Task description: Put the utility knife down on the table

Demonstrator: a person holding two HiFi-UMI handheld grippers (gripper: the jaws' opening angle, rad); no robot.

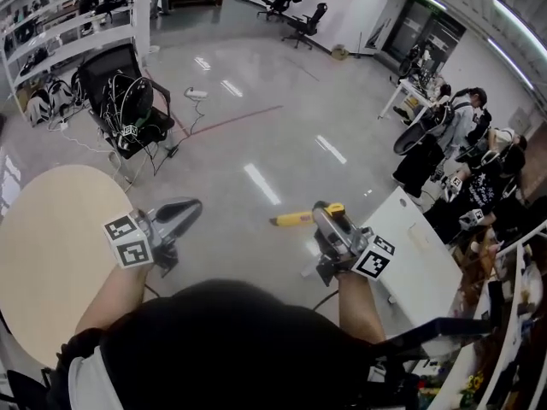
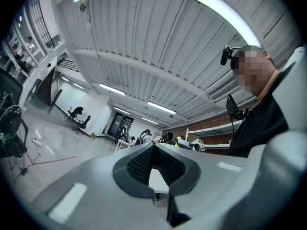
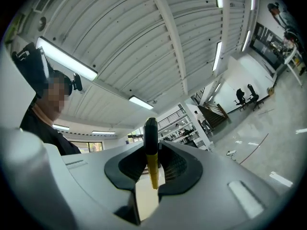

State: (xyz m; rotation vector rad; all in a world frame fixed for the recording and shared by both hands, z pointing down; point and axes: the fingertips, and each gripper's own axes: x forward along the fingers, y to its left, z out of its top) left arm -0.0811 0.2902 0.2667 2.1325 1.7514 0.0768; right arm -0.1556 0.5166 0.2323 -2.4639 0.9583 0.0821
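Observation:
The utility knife point(image 1: 295, 219) is yellow with a black end and sticks out sideways, to the left, from my right gripper point(image 1: 323, 210). In the right gripper view the knife point(image 3: 151, 164) stands upright between the pads, and the right gripper point(image 3: 152, 152) is shut on it. My left gripper point(image 1: 190, 207) is held at about the same height to the left, over the floor beside the round beige table point(image 1: 51, 246). In the left gripper view the left gripper point(image 2: 153, 148) has its pads pressed together with nothing between them. Both grippers point slightly upward.
A white table point(image 1: 419, 267) stands just right of my right gripper. A black chair point(image 1: 128, 101) loaded with wire items sits ahead on the left, with cables on the floor. Several people point(image 1: 466, 143) are around desks at the far right. Shelves point(image 1: 60, 24) line the far left.

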